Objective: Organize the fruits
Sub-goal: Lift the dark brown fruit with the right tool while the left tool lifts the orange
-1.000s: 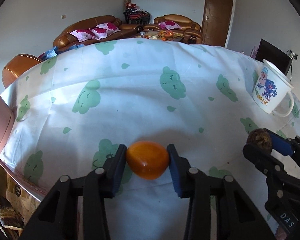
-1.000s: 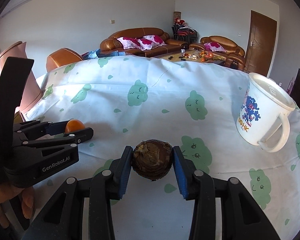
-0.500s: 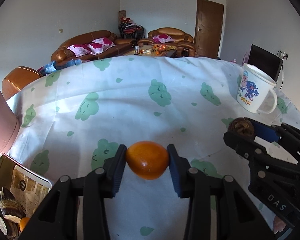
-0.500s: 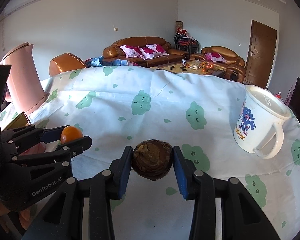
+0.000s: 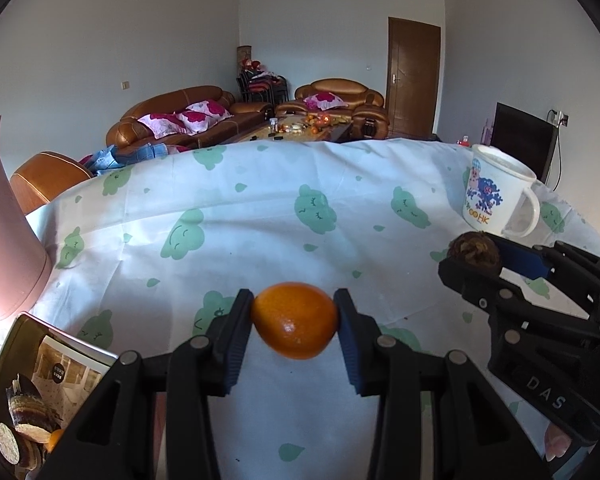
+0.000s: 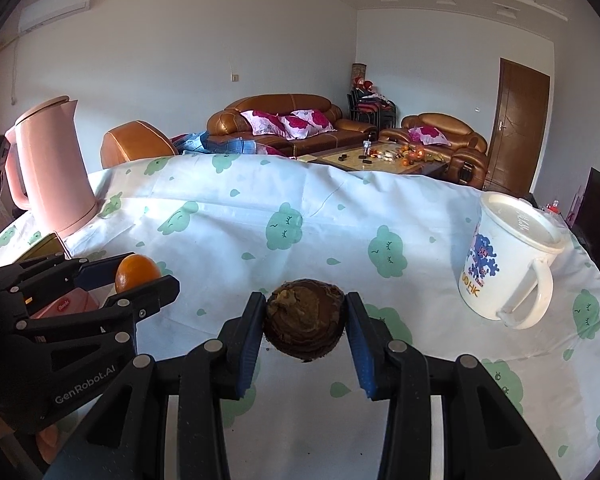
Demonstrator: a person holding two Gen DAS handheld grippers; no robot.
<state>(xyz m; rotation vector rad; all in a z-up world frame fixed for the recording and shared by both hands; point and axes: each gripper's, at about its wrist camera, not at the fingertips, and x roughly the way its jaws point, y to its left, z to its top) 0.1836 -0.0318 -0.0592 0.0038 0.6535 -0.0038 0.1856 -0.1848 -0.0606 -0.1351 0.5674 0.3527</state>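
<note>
On the far left, well off to the side of the left jaws, stands a pink kettle (image 6: pixel 48 168). Below it lies a shiny tin (image 5: pixel 40 392) with a picture card and some brown and orange bits inside; it looks like the place where fruit goes, but that is only a guess.

The left gripper (image 5: pixel 295 322) squeezes a small orange (image 5: pixel 295 320) tight between its blue pads, and the orange hangs above the cloth, not touching it. Just to the right, the right gripper (image 6: pixel 305 326) squeezes a rough brown fruit (image 6: pixel 305 318) the same way, with its pads pressed on both sides. This fruit is also up in the air.

So both fruits are picked up, and that part looks done. What is left is to carry them to their spot and let go. Neither fruit is put down yet.

Farther right, past the right jaws, a white mug (image 6: pixel 508 264) with a blue cartoon and a lid stands upright on the table.

The table is covered by a white cloth (image 5: pixel 260 240) with green smiling clouds. Ahead of both jaws it is mostly bare.

Behind the table is a living room with brown sofas (image 6: pixel 284 118), pink flowery pillows, a low table with small things on it, and a brown door (image 5: pixel 414 80). The walls are white.
</note>
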